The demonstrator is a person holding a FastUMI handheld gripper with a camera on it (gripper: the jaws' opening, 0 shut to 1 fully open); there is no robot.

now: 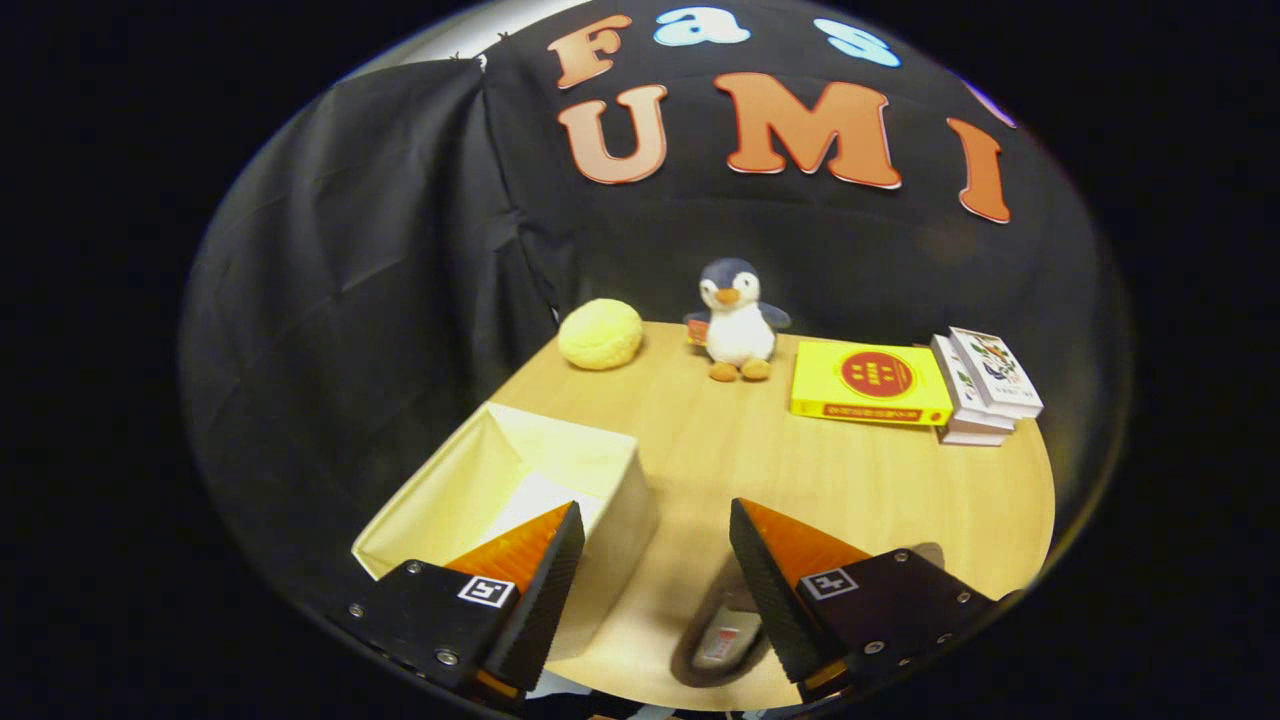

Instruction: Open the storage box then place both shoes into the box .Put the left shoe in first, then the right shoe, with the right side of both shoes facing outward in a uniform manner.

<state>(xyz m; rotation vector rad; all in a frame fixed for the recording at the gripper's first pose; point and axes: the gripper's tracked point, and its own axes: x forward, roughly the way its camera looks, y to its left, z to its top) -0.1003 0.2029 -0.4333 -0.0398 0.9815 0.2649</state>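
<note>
Orange-faced, black-edged fingers of the hand-held gripper (655,560) stand wide apart above the round light-wood table (850,480), pressing on nothing. Between them and slightly toward the right finger, low on the table, lies a dark, blurred shoe (718,635) with a pale insole; the right fingertip overlaps it, and whether they touch cannot be told. Beside and beyond the left finger sits the open cream fabric storage box (590,470), its inside pale and holding no shoe. Farther off, near the black cloth wall, stand a yellow fuzzy ball (600,334), a plush penguin (737,320), a flat yellow book (868,383) and a stack of white books (985,385).
</note>
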